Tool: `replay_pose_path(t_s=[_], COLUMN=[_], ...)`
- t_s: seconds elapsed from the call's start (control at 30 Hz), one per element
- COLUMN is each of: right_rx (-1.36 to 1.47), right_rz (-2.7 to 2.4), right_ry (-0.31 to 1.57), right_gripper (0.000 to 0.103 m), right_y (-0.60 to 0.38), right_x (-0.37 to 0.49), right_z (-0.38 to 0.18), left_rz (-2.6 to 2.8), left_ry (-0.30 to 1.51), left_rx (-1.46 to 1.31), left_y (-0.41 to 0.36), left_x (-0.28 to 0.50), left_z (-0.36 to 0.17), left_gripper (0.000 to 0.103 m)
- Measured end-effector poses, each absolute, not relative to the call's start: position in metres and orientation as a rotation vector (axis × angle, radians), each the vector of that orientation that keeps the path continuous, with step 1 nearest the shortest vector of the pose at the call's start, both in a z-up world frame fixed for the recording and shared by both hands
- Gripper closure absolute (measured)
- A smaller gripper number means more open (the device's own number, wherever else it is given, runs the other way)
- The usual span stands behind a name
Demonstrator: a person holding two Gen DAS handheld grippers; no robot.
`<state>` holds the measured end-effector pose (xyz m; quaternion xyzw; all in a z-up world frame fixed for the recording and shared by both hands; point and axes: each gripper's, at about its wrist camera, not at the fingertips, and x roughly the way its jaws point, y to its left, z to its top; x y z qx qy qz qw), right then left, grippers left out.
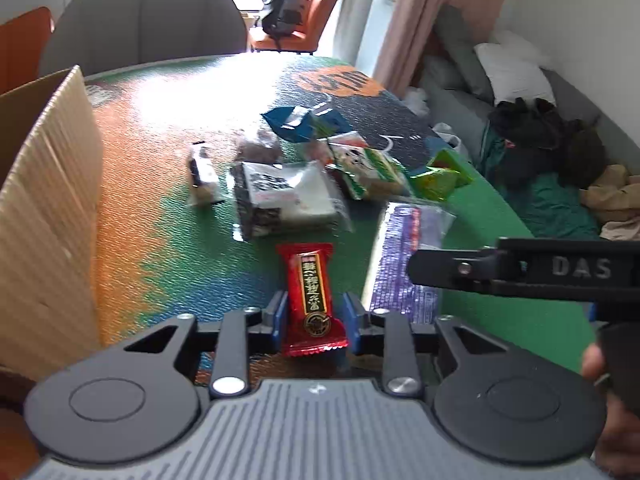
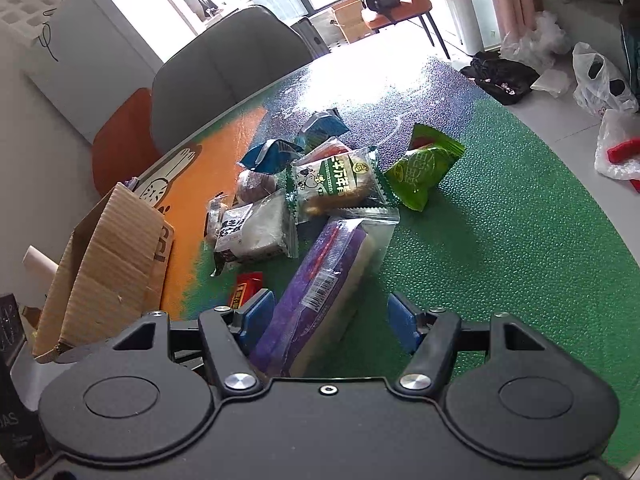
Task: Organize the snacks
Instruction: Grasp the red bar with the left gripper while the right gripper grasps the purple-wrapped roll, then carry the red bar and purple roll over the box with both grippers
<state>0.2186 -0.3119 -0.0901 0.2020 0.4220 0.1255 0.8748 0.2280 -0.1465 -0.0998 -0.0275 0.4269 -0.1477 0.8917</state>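
Straddling red snack packet [image 1: 311, 300], left tool [image 1: 314, 322] is seen spread, pads just beside packet edges, not yet pinched; packet long axis runs along fingers, cardboard box [image 1: 48, 216] left of packet. Purple packet [image 1: 400, 264] lies right of red packet, right tool body over it.

Right view: right tool [image 2: 332, 316] spread around purple packet [image 2: 320, 292], axis along fingers; remaining snack pile [image 2: 320, 184] beyond purple packet, cardboard box [image 2: 108, 260] to its left on desk [image 2: 500, 240].
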Motion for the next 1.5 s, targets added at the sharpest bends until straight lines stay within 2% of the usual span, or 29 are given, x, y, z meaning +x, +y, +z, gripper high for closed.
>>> replay_pose_path(t_s=[0.23, 0.47, 0.67, 0.93, 1.13, 1.2, 1.23, 1.27, 1.37, 1.5], right_rx=[0.376, 0.225, 0.198, 0.194, 0.110, 0.061, 0.039, 0.030, 0.035, 0.093], right_rz=[0.236, 0.222, 0.196, 0.104, 0.132, 0.126, 0.116, 0.119, 0.136, 0.170], right_ry=[0.889, 0.869, 0.858, 0.857, 0.849, 0.841, 0.836, 0.833, 0.837, 0.837], right_gripper=[0.038, 0.037, 0.047, 0.046, 0.044, 0.051, 0.062, 0.065, 0.071, 0.073], right_y=[-0.299, -0.278, -0.286, -0.308, -0.288, -0.283, -0.282, -0.282, -0.286, -0.292], right_x=[0.224, 0.223, 0.217, 0.213, 0.216, 0.214, 0.214, 0.213, 0.211, 0.207], right_z=[-0.093, -0.094, -0.093, -0.092, -0.098, -0.098, -0.098, -0.097, -0.094, -0.090], left_rz=[-0.325, -0.275, -0.264, -0.247, -0.245, -0.244, -0.240, -0.237, -0.236, -0.240], left_ry=[0.894, 0.890, 0.888, 0.857, 0.863, 0.867, 0.863, 0.859, 0.847, 0.832], left_rx=[-0.078, -0.074, -0.049, 0.007, 0.000, -0.020, -0.024, -0.027, -0.035, -0.043], left_y=[-0.150, -0.141, -0.141, -0.153, -0.148, -0.143, -0.141, -0.139, -0.137, -0.135], left_x=[0.225, 0.221, 0.219, 0.223, 0.222, 0.220, 0.219, 0.218, 0.215, 0.214], left_z=[-0.100, -0.098, -0.098, -0.102, -0.101, -0.099, -0.098, -0.097, -0.092, -0.084], left_gripper=[0.083, 0.084, 0.082, 0.078, 0.084, 0.084, 0.084, 0.084, 0.084, 0.084])
